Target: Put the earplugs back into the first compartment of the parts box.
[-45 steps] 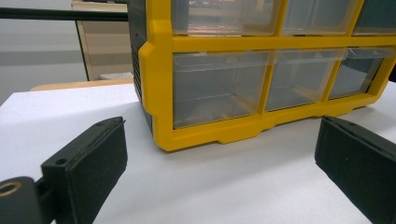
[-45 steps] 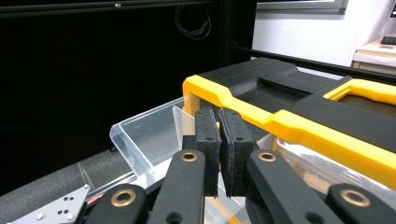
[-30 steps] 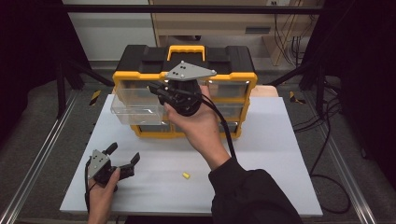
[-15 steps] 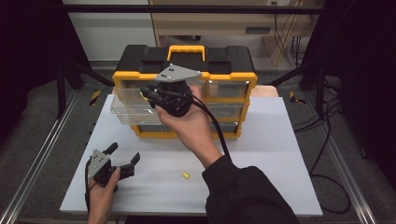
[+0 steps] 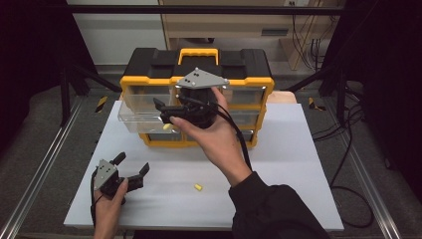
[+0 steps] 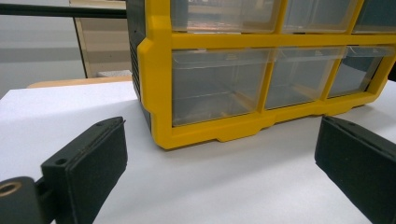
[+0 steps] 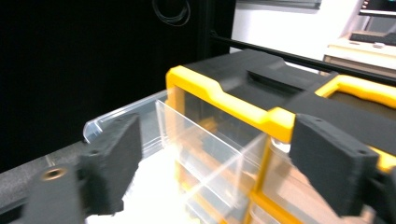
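Both grippers' (image 5: 122, 172) (image 5: 166, 110) padded black fingers released; yellow nub (image 5: 167, 126) in clear plastic drawer (image 5: 137, 115)

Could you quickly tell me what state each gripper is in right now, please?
Left gripper: open, holding nothing.
Right gripper: open, jaws just opened, nothing between them, over the pulled-out clear drawer.

light: bright overhead, dark surround | shadows: soft | blur: right gripper view smeared | glare: faint
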`<state>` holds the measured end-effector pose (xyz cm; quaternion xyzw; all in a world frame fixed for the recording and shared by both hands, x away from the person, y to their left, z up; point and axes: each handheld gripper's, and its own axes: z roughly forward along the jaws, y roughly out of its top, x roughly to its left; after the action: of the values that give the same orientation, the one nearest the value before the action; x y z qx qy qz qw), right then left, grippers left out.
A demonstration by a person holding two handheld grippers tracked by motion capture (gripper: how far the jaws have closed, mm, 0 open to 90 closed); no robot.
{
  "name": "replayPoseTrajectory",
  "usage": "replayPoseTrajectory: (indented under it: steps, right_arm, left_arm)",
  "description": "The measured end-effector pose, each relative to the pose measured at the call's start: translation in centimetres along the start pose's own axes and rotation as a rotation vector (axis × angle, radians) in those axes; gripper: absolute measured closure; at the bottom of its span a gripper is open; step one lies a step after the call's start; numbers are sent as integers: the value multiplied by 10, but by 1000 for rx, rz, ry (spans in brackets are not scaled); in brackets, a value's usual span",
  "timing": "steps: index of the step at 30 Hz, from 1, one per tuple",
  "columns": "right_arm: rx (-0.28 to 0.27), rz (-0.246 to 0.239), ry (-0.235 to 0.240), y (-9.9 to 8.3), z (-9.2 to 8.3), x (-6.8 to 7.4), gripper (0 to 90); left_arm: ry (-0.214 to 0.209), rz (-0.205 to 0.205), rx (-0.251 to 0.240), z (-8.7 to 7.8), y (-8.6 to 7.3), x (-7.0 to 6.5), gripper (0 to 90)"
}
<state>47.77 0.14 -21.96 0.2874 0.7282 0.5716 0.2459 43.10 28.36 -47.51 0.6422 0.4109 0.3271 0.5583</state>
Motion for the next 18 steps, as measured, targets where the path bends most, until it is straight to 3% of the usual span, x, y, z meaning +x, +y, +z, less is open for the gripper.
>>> replayPoseTrajectory:
  steps: [7,10,18]
  right_arm:
    - [32,31,-13,-19,-13,-9,72]
    - [45,14,-16,-28,-18,-11,69]
    - [60,46,-37,-52,-35,-25,59]
  left_arm:
    - [2,-5,0,0,0,1,22]
    - [-3,-6,2,1,0,1,21]
    - [-25,-21,14,2,-2,-1,19]
